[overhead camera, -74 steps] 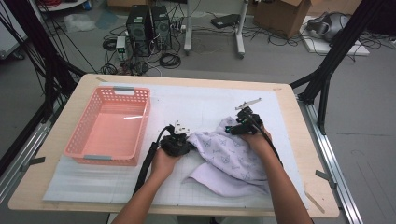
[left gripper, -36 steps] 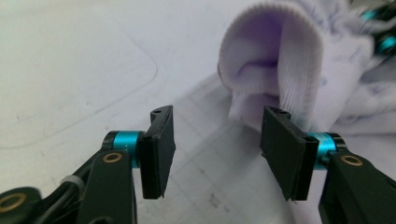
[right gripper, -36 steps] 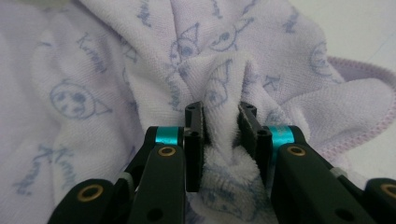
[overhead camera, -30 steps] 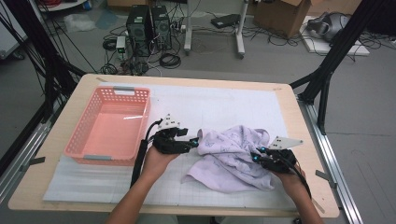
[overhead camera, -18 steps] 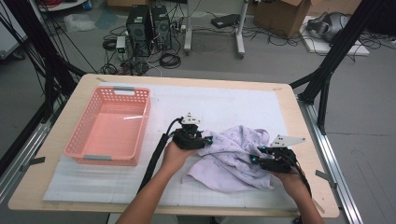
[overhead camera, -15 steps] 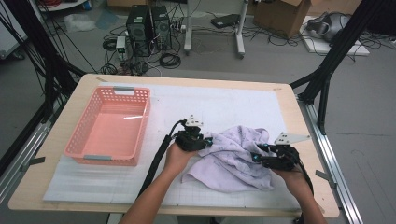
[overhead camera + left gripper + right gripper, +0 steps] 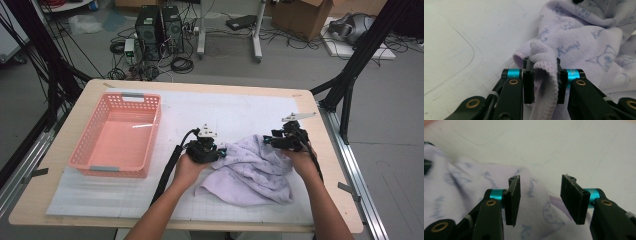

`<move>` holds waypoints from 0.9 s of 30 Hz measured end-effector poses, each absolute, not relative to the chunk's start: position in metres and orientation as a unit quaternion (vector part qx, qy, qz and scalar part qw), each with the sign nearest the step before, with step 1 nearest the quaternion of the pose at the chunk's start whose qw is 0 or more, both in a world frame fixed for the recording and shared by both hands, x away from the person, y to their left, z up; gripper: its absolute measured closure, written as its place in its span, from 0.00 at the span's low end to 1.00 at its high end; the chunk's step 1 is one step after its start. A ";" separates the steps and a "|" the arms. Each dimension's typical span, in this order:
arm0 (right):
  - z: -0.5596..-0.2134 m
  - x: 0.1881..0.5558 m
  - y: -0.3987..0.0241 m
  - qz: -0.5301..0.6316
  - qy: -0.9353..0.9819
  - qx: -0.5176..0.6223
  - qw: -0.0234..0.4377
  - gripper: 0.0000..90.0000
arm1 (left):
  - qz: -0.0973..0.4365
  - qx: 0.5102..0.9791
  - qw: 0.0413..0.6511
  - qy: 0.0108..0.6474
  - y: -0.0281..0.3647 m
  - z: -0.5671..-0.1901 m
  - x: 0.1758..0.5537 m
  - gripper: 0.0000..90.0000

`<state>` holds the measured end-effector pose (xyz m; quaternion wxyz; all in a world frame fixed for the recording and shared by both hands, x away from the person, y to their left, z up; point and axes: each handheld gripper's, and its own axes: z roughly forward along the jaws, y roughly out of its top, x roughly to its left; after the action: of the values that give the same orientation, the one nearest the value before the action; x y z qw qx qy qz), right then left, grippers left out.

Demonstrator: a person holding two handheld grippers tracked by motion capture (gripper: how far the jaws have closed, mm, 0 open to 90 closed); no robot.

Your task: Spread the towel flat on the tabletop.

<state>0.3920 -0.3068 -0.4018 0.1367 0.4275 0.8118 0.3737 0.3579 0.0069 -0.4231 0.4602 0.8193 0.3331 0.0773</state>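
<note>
While the lilac terry towel with small printed cartoon figures (image 7: 252, 172) lies crumpled on the white gridded mat (image 7: 125, 197), near the right of the wooden table (image 7: 65, 137), the left gripper (image 7: 544, 82) pinches a hemmed edge of it; its jaws have just been closing and the folded cloth is pressed between the pads. The right gripper (image 7: 540, 200) hangs above the far right part of the towel with its jaws standing moderately apart; they have just been opening, and the cloth lies below them, not between the pads.

The step in hand seems to be taking the towel by two edges in order to spread or fold it. To do this well, the right gripper should go down onto the hem that shows just below its right pad, take only one layer, and close fully before any pull. The left grip should be kept firm and low, so the edge does not slip out.

The pink plastic lattice basket (image 7: 117, 135) stands well apart at the left and does not hinder. The black cable (image 7: 167, 170) of the left gripper runs along the forearm; it may possibly drag over the mat, though this is hard to judge from above.
</note>
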 end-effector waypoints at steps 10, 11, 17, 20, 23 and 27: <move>-0.405 0.416 -0.291 0.366 0.804 0.419 0.210 0.96 | 0.173 0.758 0.492 0.392 0.042 -0.407 0.379 0.87; -0.402 0.420 -0.291 0.376 0.794 0.424 0.220 0.96 | 0.182 0.749 0.497 0.398 0.046 -0.404 0.381 0.87; -0.384 0.444 -0.273 0.402 0.752 0.436 0.287 0.95 | 0.236 0.714 0.492 0.438 0.055 -0.396 0.392 0.76; -0.372 0.455 -0.269 0.426 0.712 0.446 0.334 0.95 | 0.222 0.730 0.475 0.439 0.053 -0.401 0.393 0.57; -0.362 0.462 -0.272 0.449 0.663 0.482 0.355 0.94 | 0.213 0.746 0.467 0.424 0.049 -0.402 0.390 0.51; -0.365 0.467 -0.277 0.436 0.670 0.499 0.333 0.78 | 0.185 0.754 0.474 0.416 0.045 -0.407 0.387 0.49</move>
<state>0.4673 -0.2771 -0.3647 0.3334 0.4992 0.6705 0.4360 0.3867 0.0447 -0.4071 0.4735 0.7542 0.4156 0.1852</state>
